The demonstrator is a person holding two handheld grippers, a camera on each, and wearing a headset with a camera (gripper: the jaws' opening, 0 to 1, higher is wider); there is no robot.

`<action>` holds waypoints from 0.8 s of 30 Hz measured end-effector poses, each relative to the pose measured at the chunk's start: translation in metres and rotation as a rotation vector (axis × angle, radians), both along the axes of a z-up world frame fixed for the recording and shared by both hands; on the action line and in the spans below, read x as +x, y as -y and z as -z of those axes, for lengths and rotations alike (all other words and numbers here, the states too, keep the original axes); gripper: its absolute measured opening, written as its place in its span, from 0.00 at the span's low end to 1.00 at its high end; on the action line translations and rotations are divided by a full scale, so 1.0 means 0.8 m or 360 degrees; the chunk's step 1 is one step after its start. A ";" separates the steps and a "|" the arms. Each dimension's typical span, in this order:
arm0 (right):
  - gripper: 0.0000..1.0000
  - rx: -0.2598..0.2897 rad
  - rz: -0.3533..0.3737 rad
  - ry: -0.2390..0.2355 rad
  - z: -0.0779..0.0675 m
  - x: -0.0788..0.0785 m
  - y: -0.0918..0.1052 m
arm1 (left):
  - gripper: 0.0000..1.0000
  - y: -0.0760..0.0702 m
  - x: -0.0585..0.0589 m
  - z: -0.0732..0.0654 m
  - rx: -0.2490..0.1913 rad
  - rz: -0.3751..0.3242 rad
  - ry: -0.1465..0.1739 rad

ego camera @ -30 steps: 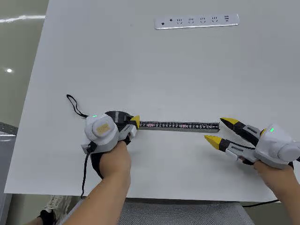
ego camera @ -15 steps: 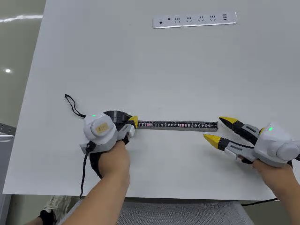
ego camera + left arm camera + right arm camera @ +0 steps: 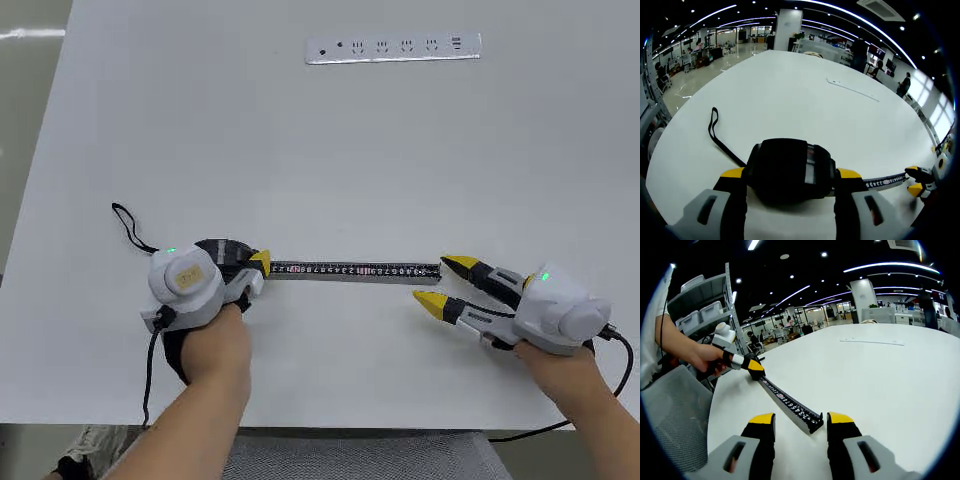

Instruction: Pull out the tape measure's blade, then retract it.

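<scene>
On the white table (image 3: pixel 300 150), near left, the tape measure (image 3: pixel 222 252) case is pinched in the left gripper (image 3: pixel 791 175) fingers. Its blade (image 3: pixel 355 270) lies flat, long axis left-right. The tip sits between the spread fingers of the right gripper (image 3: pixel 442 281), apparently untouched. Right gripper is nearer the tip. Power strip (image 3: pixel 392 47) on far side; open office around.

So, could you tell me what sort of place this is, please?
Most likely a large open-plan office or lab floor. The work sits on a big white table with a power strip; the gripper views show long ceiling light strips and a shelf of storage bins.
</scene>
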State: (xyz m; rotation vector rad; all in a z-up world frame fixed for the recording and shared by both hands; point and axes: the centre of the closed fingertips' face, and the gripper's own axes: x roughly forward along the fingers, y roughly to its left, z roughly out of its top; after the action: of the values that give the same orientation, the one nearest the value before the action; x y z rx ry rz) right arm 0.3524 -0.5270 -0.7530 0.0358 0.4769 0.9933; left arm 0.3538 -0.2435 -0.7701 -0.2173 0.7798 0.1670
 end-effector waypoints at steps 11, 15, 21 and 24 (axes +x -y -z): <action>0.34 0.0006 -0.0158 0.0031 0.005 0.002 0.002 | 0.68 0.003 -0.004 -0.002 -0.0010 -0.0004 -0.0007; 0.33 -0.0074 -0.0272 0.0085 0.014 -0.001 0.000 | 0.68 0.004 -0.005 -0.005 -0.0007 -0.0002 0.0000; 0.30 -0.0082 -0.0299 0.0082 0.019 0.004 0.003 | 0.68 0.003 -0.004 -0.004 -0.0006 -0.0006 -0.0002; 0.26 -0.0074 -0.0311 0.0081 0.020 0.008 0.006 | 0.68 0.003 -0.004 -0.004 -0.0005 -0.0004 -0.0003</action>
State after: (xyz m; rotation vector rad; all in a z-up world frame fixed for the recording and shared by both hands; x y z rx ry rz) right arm 0.3586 -0.5318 -0.7689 -0.0791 0.4628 1.1717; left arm 0.3505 -0.2459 -0.7671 -0.2213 0.7820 0.1684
